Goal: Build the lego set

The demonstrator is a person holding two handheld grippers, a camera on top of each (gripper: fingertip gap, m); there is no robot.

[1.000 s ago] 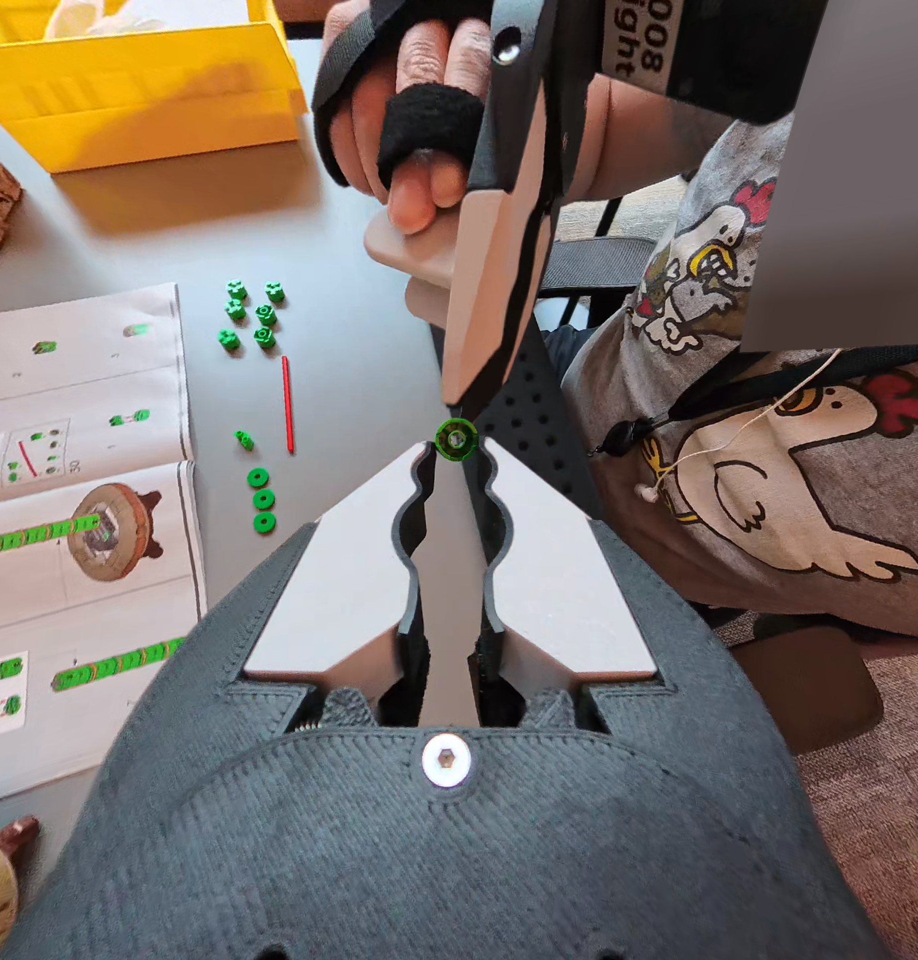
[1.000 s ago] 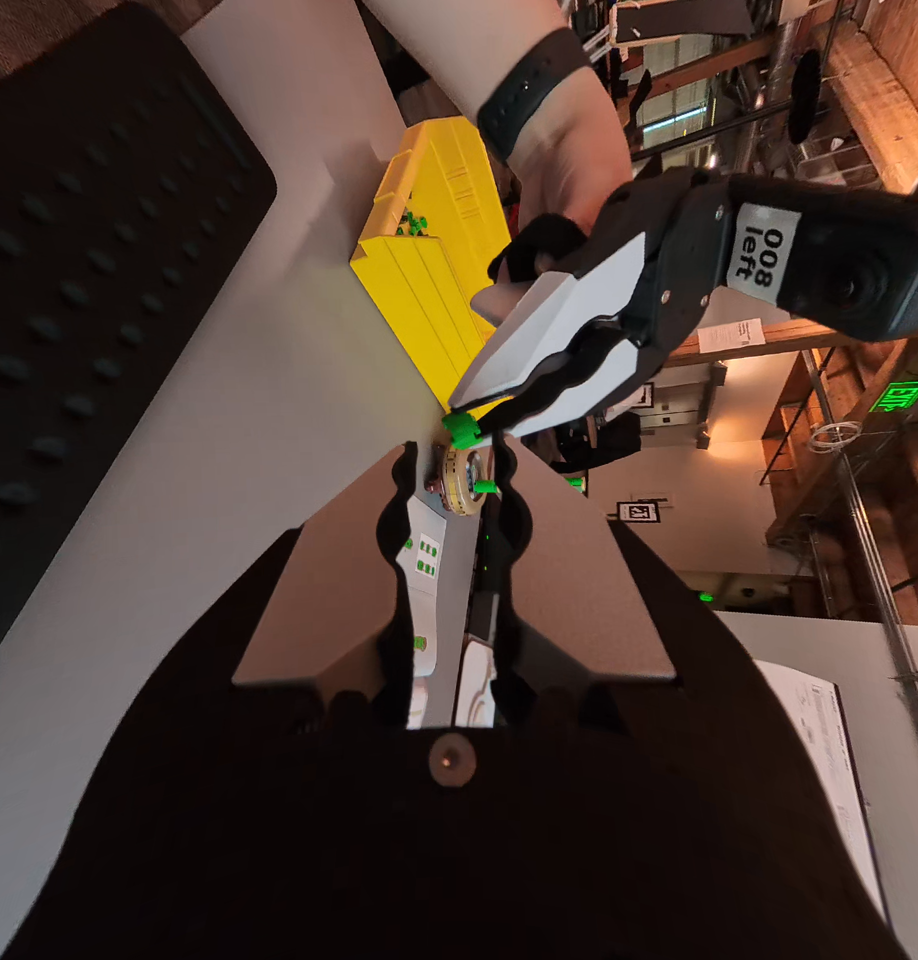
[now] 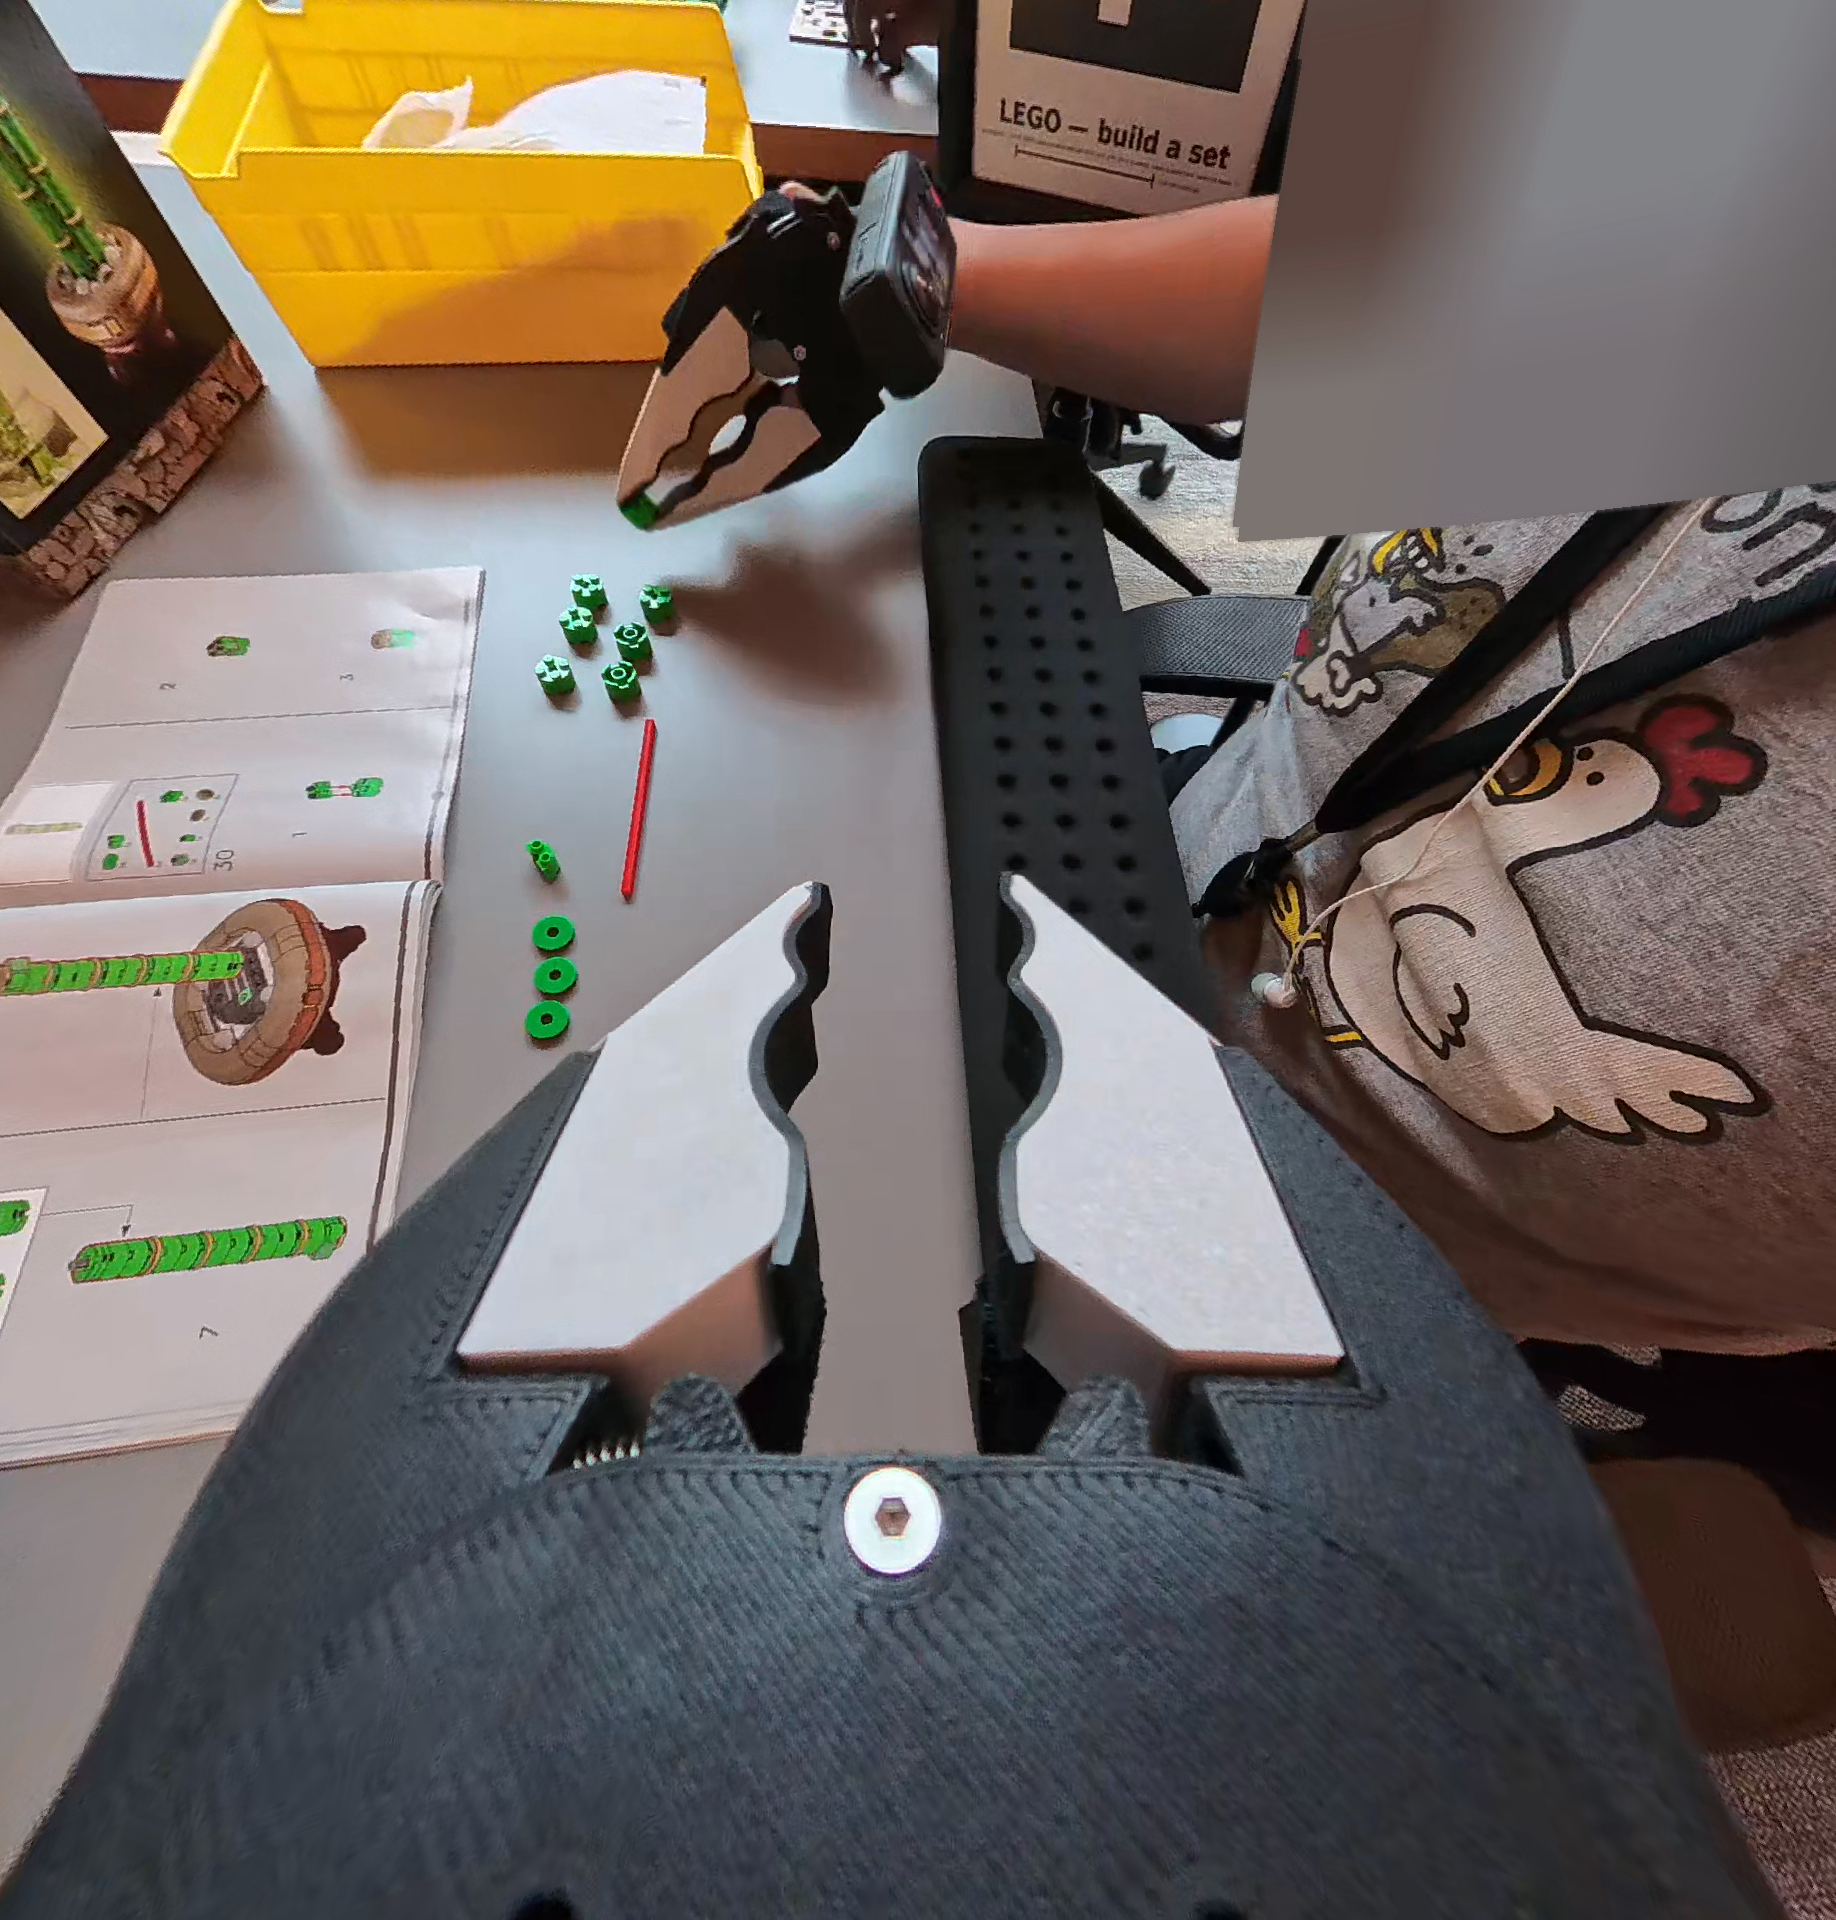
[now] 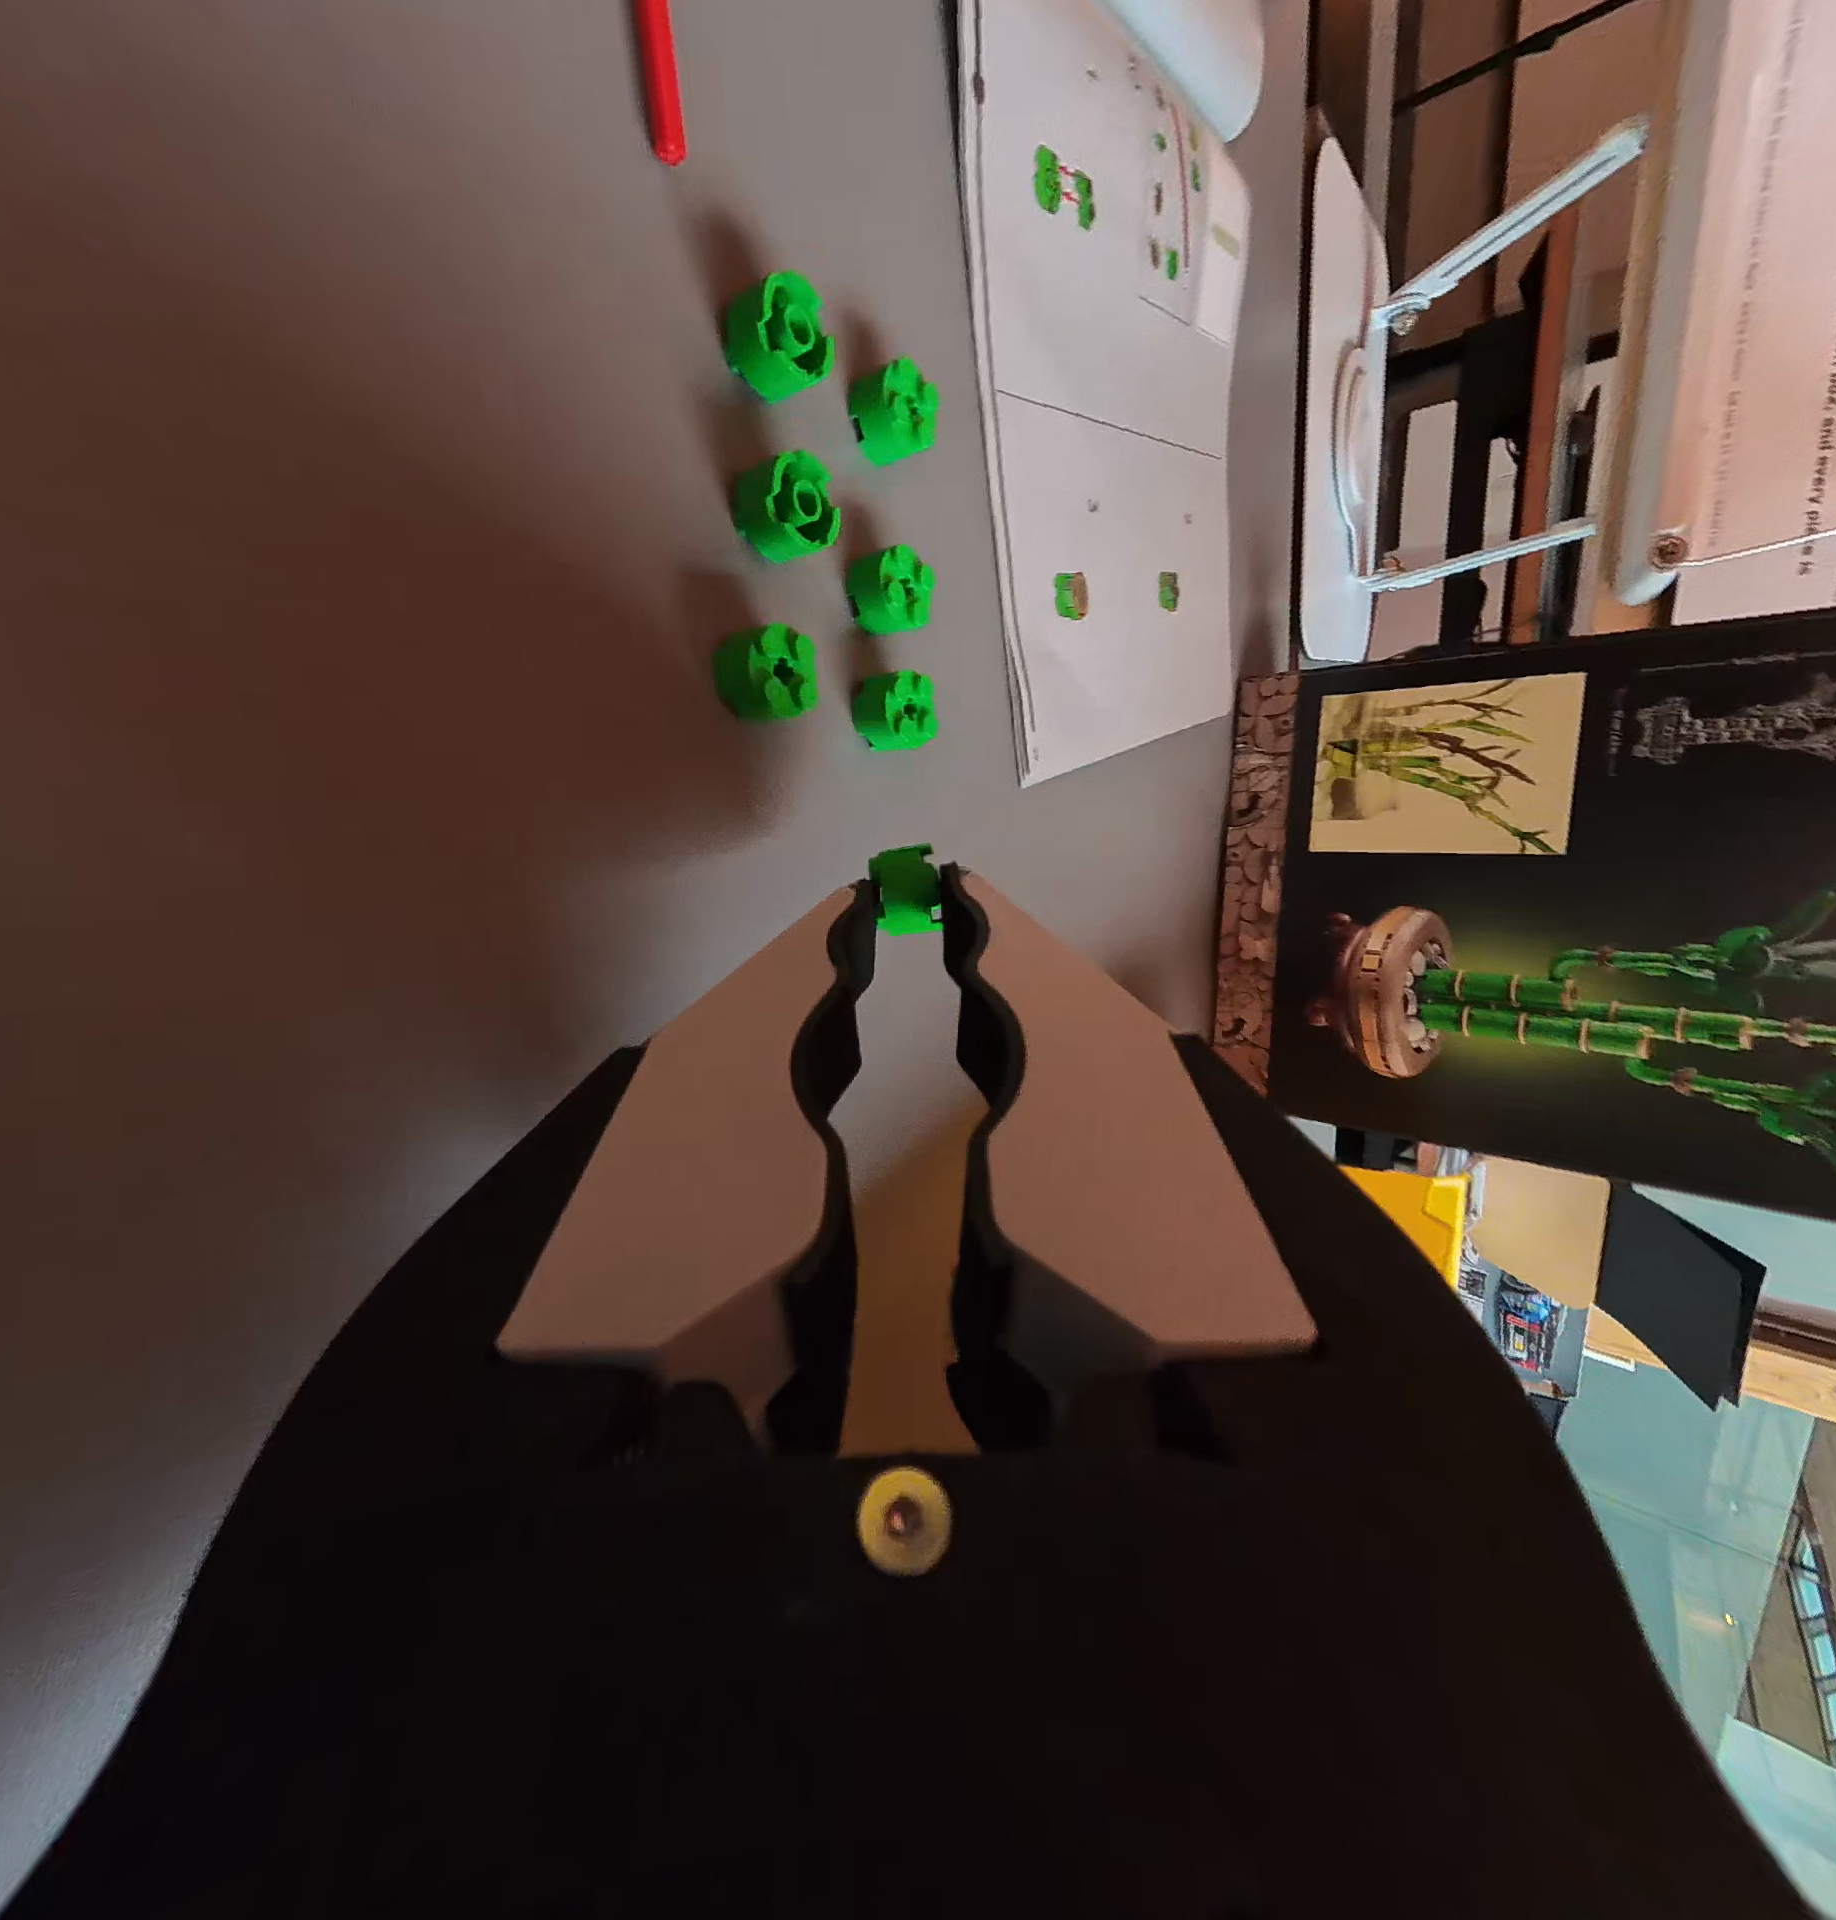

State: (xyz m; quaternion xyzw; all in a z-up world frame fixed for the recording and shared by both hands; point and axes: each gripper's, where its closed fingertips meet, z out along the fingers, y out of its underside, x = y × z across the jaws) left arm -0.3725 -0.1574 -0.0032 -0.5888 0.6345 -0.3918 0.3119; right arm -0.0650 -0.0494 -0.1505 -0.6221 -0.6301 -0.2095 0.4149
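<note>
My right gripper [image 4: 906, 883] is shut on a green round brick [image 4: 906, 891] and holds it just above the grey table, short of a cluster of several green round bricks [image 4: 831, 509]. In the left wrist view the right gripper [image 3: 652, 511] shows far off with the brick [image 3: 640, 511] at its tips, just beyond the cluster [image 3: 607, 639]. My left gripper [image 3: 912, 899] is open and empty, near the table's edge. A red rod [image 3: 638, 808], a small green piece [image 3: 544, 860] and three green flat rings [image 3: 550, 977] lie in front of it.
An open instruction booklet [image 3: 197, 935] lies at the left. A yellow bin [image 3: 457, 197] stands at the back, the set's box [image 3: 52, 291] at the far left. A black perforated chair arm [image 3: 1039, 675] runs along the table's edge. A person in a grey shirt [image 3: 1568, 883] sits at the right. The left gripper's tips are roughly 35 cm from the right gripper's. The red rod [image 3: 638, 808] is closer to my right gripper, around 15 cm from its tips; the left tips are 25 cm off.
The two grippers were tip to tip on a green piece. They have parted: my left gripper has opened and drawn back, my right has swung down over the table with the green brick.
</note>
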